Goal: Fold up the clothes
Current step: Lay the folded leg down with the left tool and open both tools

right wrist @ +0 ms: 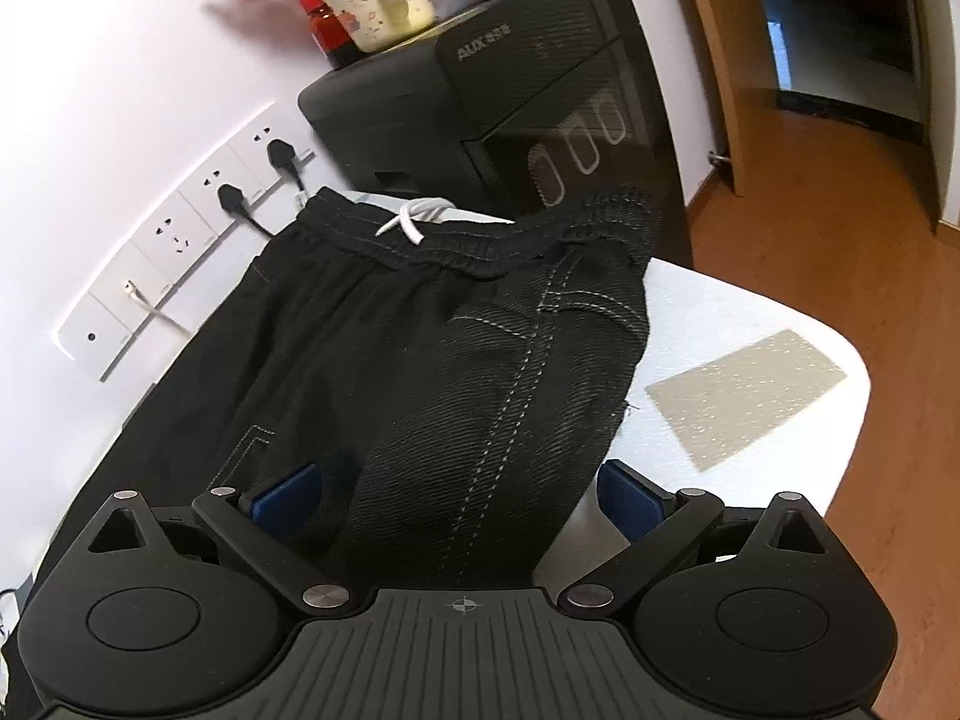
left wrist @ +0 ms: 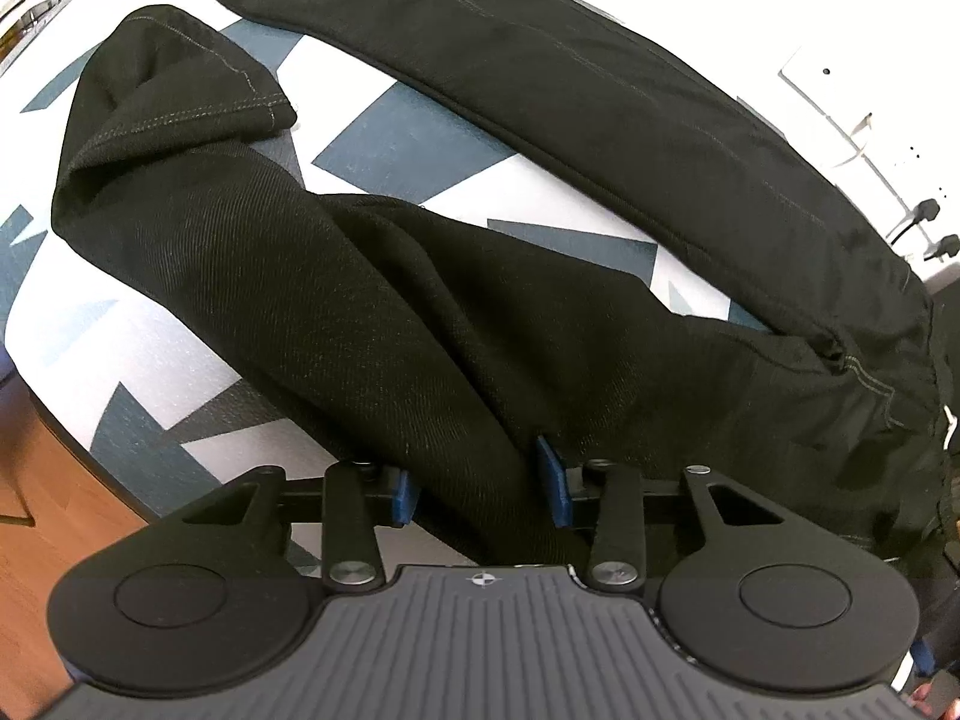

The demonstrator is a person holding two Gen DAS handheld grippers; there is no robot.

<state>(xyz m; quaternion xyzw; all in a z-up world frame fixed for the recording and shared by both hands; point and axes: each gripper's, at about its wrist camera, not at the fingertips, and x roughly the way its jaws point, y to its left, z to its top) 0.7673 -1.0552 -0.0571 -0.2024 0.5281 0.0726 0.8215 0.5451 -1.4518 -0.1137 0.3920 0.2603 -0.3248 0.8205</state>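
Note:
Black denim trousers lie on a table with a white and grey-blue patterned cover. One leg runs along the far side, the other lies bunched in front with its cuff folded over at the left. My left gripper is open, its blue pads on either side of a fold of the near leg. In the right wrist view the trousers' waist, with elastic band and white drawstring, lies ahead. My right gripper is open wide, its pads either side of the trouser cloth.
A black appliance stands behind the waistband, with a mug and a red jar on top. Wall sockets with plugs are at the left. The table's edge and the wooden floor lie to the right.

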